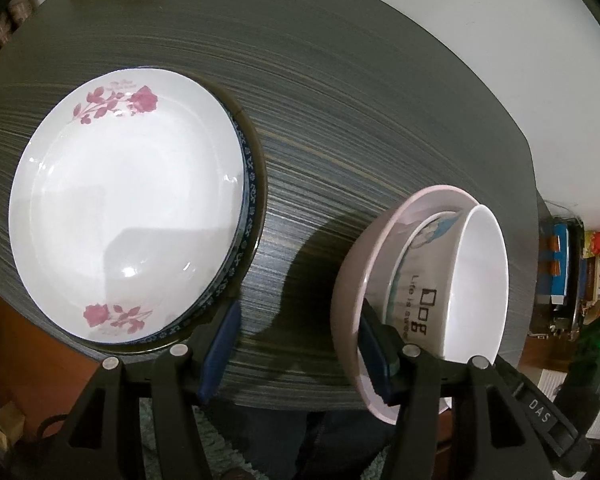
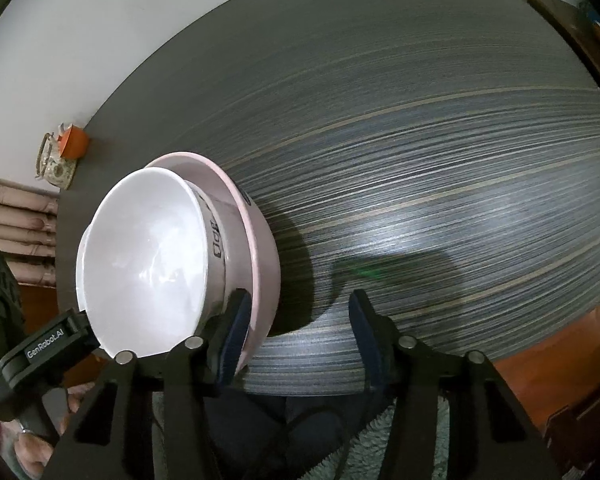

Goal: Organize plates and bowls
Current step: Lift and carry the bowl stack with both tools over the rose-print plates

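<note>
A white plate with pink flowers [image 1: 132,208] tops a stack at the left, over a blue-patterned plate [image 1: 252,196] and a dark one. At the right a white bowl [image 1: 480,280] printed "Dog" sits nested in a pink bowl [image 1: 346,292]. My left gripper [image 1: 298,320] is open: its right finger reaches inside the pink rim and its left finger stands beside the plate stack. My right gripper [image 2: 298,300] is open too. Its left finger is at the rim of the pink bowl [image 2: 266,264], beside the white bowl [image 2: 148,256], and its right finger hangs free over the table.
The dark striped table [image 2: 420,140] stretches away to the right of the bowls. An orange item [image 2: 74,142] and a floral cloth thing sit at its far corner by the wall. Cluttered shelves [image 1: 560,260] stand past the table's right edge. A fuzzy rug lies below.
</note>
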Available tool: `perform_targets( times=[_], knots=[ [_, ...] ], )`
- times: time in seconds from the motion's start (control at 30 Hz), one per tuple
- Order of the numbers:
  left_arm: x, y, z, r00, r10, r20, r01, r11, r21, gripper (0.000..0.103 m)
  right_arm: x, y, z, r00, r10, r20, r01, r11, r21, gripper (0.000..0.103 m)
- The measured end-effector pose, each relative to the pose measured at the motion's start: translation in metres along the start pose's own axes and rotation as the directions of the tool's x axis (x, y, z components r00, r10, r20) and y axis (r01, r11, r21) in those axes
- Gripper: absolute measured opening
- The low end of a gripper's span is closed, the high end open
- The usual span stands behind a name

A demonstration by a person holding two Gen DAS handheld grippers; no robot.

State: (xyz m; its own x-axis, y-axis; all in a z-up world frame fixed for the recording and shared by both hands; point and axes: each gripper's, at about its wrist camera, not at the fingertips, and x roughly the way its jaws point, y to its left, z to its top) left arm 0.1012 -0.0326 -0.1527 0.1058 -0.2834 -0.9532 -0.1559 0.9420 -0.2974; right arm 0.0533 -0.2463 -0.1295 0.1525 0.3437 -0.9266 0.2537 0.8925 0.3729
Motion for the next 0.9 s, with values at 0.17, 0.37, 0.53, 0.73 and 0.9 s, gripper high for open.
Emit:
perform_targets(
  times=[0.17,0.37,0.53,0.73,0.9],
  knots=[
    [0.001,0.003,0.000,1.000,-0.018,-0.004,0.018,1.000,-0.008,0.057,0.001,0.001,0.002,1.000,-0.006,-0.001,0.006,1.000,0.003,0.045],
    [0.000,-0.004,0.002,0.999,-0.051,0.001,0.051,0.998,0.022,0.037,0.000,0.003,0.003,1.000,0.003,-0.001,-0.003,1.000,0.000,0.035],
    [-0.001,-0.004,0.002,0.998,-0.059,0.011,0.059,0.998,0.025,0.033,0.000,0.007,0.003,1.000,-0.003,0.001,0.003,1.000,-0.012,0.031],
    [-0.001,-0.011,0.000,0.998,-0.063,0.016,0.062,0.997,0.046,0.022,0.002,0.012,0.003,1.000,-0.009,0.000,0.009,0.999,-0.036,0.024],
    [-0.001,-0.012,0.001,0.997,-0.072,0.019,0.071,0.996,0.052,0.015,0.003,0.015,0.003,1.000,-0.005,0.001,0.005,0.999,-0.047,0.018]
  ],
)
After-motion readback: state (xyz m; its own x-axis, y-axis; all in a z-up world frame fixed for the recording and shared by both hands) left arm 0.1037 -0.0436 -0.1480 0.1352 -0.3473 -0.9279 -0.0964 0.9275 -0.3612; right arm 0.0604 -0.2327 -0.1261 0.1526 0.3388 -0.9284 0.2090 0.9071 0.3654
